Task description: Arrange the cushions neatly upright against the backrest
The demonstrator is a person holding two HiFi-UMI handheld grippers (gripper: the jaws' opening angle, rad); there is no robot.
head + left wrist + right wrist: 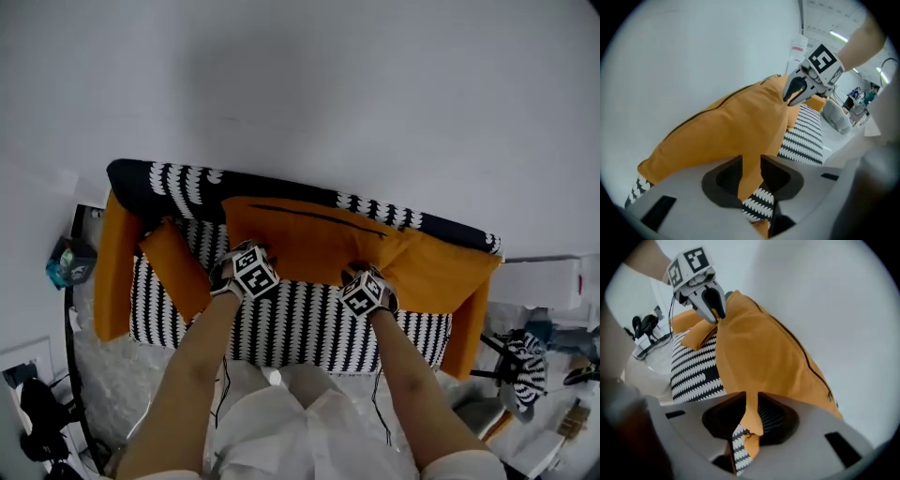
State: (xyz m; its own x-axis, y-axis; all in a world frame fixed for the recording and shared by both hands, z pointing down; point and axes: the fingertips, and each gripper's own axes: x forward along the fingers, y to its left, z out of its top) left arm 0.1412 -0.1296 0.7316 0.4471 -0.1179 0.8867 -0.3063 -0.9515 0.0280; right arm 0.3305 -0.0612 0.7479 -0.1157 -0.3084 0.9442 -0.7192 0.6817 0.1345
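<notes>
Bare black-and-white zigzag-striped sofa seat (pixel 300 328) lay open along the lower centre of the head view. A large orange fabric cushion (pixel 309 239) blocked the middle of the patterned backrest (pixel 178 183). A smaller orange cushion (pixel 178 267) lay tilted at centre left. Orange sofa arms (pixel 112 272) walled both ends, and the white wall (pixel 328 94) rose right behind the backrest.
</notes>
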